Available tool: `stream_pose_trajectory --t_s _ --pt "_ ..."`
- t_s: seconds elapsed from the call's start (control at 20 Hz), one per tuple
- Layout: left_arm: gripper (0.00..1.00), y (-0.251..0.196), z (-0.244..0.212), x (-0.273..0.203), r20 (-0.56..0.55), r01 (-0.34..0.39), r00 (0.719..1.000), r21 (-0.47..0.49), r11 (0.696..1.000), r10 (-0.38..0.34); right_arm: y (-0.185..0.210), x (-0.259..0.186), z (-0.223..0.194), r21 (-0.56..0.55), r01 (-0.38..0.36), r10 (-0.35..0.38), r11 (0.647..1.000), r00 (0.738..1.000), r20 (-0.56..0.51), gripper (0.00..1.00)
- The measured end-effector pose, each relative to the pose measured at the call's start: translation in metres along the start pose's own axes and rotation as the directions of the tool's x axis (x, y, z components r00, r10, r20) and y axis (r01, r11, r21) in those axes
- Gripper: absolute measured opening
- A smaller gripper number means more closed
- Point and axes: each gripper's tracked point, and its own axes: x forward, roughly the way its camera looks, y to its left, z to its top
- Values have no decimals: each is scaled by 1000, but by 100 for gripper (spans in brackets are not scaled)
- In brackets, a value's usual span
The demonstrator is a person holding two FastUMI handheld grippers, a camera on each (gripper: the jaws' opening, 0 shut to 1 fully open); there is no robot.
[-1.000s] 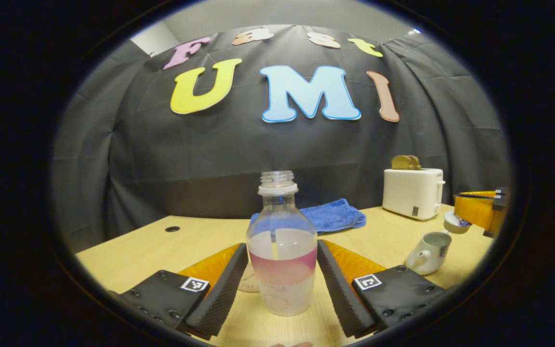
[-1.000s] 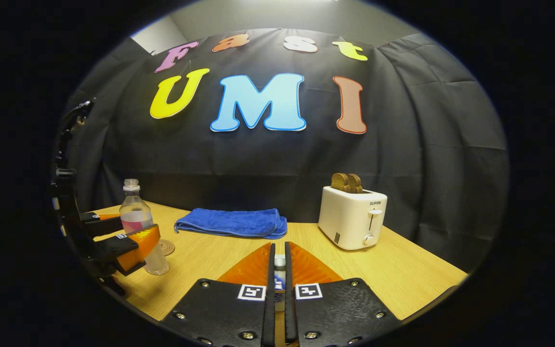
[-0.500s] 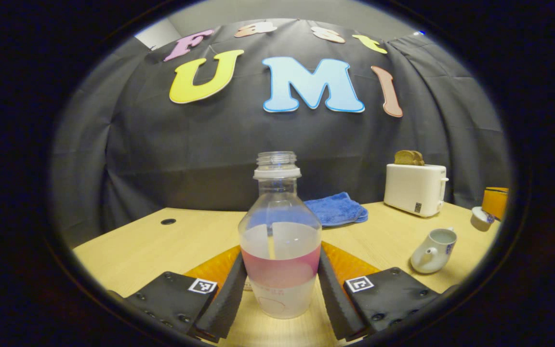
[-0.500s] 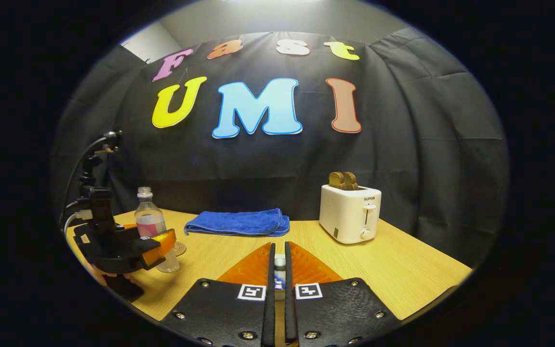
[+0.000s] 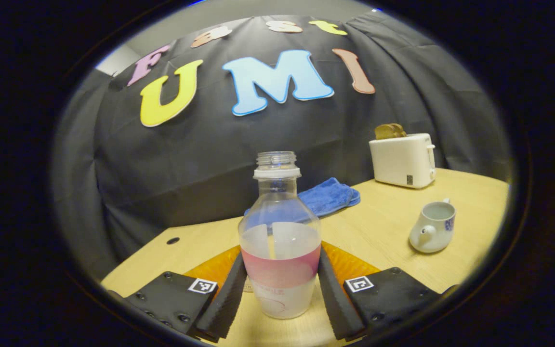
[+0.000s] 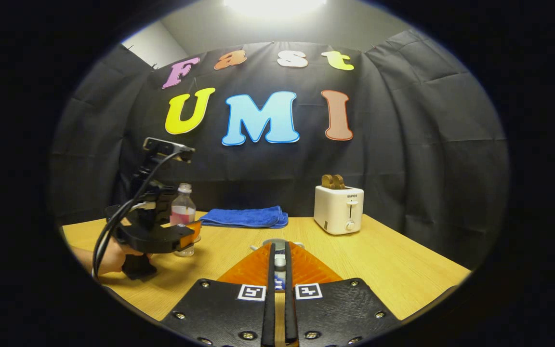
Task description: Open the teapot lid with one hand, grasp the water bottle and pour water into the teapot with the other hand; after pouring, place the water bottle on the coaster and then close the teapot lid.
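Water bottle [image 5: 280, 241] clamped in left tool [image 5: 280, 289]; right tool [image 6: 277, 284] closed on lid [image 6: 280, 262].

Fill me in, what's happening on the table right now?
The left gripper is closed around the open water bottle, which stands upright, part full. The teapot sits open on the wooden table. The right gripper holds the teapot lid pinched between its fingers. No pouring yet.

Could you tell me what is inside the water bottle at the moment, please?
The water bottle, uncapped, holds clear liquid up to roughly its middle. A pink label band wraps its lower body, hiding the contents behind it.
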Motion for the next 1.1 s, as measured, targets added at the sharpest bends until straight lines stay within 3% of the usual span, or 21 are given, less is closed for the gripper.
stream_pose_trajectory --t_s 0.1,0.25,0.45,0.55,0.75,1.1 --pt "87 -12 5 4 -12 29 1000 122 992 -27 -1 -13 -6 -20 11 -11 1000 1000 -4 8" --pt "88 -33 8 9 -27 80 997 229 970 -76 0 -33 -16 -55 15 -16 998 1000 -9 8" --pt "87 -48 9 13 -40 83 996 419 904 -73 -5 -54 -28 -55 24 -25 998 999 -28 8" --pt "87 -55 15 16 -30 71 997 511 857 -65 -8 -59 -32 -47 33 -34 998 999 -37 8" --pt "87 -68 28 22 -8 44 999 681 731 -53 -1 -66 -32 -15 5 -5 1000 1000 -29 8" --pt "88 -92 27 26 -36 77 996 819 568 -84 6 -69 -29 -21 -28 28 999 1000 -8 8"
